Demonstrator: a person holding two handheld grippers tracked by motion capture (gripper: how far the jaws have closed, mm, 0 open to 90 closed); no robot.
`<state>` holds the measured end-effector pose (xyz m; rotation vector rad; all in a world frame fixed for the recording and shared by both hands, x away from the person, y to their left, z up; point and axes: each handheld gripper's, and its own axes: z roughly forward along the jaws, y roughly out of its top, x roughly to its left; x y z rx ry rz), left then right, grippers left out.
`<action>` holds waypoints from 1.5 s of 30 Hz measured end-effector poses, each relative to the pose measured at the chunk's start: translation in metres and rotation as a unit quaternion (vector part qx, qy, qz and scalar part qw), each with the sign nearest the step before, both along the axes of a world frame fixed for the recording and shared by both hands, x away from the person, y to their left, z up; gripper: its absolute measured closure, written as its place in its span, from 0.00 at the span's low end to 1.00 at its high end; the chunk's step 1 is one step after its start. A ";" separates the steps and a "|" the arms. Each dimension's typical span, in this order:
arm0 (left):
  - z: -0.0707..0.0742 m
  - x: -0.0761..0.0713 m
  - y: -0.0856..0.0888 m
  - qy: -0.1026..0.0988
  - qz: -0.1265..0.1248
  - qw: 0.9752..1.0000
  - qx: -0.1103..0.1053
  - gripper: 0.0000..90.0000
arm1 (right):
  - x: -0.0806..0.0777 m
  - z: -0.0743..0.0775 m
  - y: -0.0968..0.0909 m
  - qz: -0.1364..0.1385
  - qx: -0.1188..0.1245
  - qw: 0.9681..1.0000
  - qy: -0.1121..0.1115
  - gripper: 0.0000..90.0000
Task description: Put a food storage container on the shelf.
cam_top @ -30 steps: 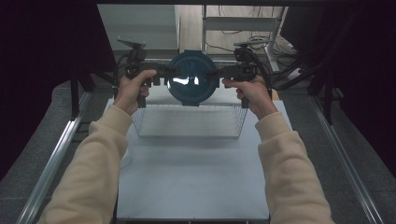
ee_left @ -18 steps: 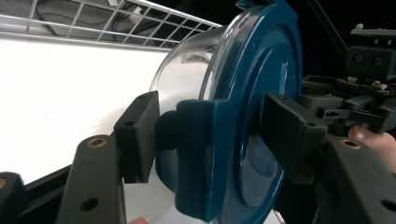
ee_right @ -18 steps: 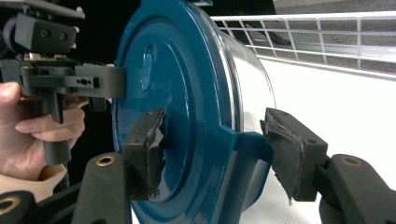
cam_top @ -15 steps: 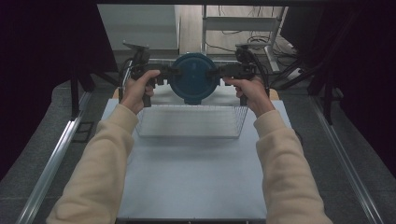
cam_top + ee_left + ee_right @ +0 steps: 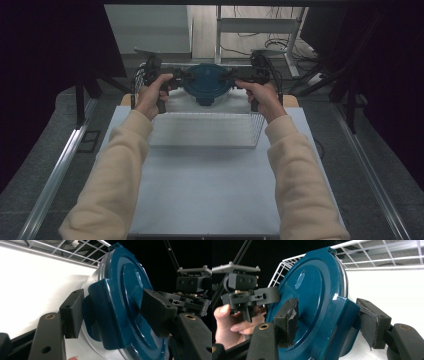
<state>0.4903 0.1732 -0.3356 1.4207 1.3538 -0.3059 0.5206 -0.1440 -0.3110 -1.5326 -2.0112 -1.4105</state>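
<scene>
Two sets of tongs hold one round container with a dark blue plastic lid between them, above the far edge of the white wire basket that stands on the pale bench. The left tongs grip the container's left side and the right tongs its right side, each carried by a hand in a cream sleeve.

In the left gripper view, the left tongs stand around a blue latch tab at the lid's rim, one pad behind the tab against the clear bowl, the other pad on the lid's top face. In the right gripper view, the right tongs clamp the opposite tab the same way, one pad on the lid's face and the other on the underside; their jaws have just been opening a little, with the tab between them. The lid is tilted steeply in both gripper views, nearly on edge. The basket's white wires run behind the container, with its light floor below.
</scene>
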 end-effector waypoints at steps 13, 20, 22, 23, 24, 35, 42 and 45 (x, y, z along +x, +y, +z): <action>0.006 -0.008 -0.009 -0.048 0.011 0.998 0.031 0.25 | -0.010 0.006 0.009 -0.027 -0.012 0.999 -0.020 0.17; 0.025 -0.035 -0.006 -0.107 0.033 0.988 0.105 0.20 | -0.036 0.024 0.006 -0.042 -0.058 0.994 -0.082 0.08; 0.028 -0.046 -0.004 -0.123 0.034 0.986 0.108 0.21 | -0.048 0.028 0.005 -0.040 -0.079 0.989 -0.116 0.08; 0.029 -0.052 -0.003 -0.130 0.029 0.985 0.111 0.21 | -0.054 0.030 0.004 -0.039 -0.086 0.987 -0.132 0.08; 0.030 -0.059 -0.004 -0.138 0.025 0.983 0.120 0.21 | -0.061 0.031 0.002 -0.034 -0.091 0.985 -0.142 0.08; 0.006 -0.153 -0.006 -0.208 -0.025 0.963 0.172 0.23 | -0.141 0.008 -0.021 0.018 -0.107 0.965 -0.238 0.15; -0.033 -0.200 -0.009 -0.220 -0.051 0.950 0.215 0.24 | -0.181 -0.028 -0.039 0.035 -0.111 0.958 -0.261 0.21; -0.048 -0.214 -0.008 -0.215 -0.053 0.946 0.238 0.24 | -0.193 -0.040 -0.046 0.051 -0.123 0.955 -0.267 0.21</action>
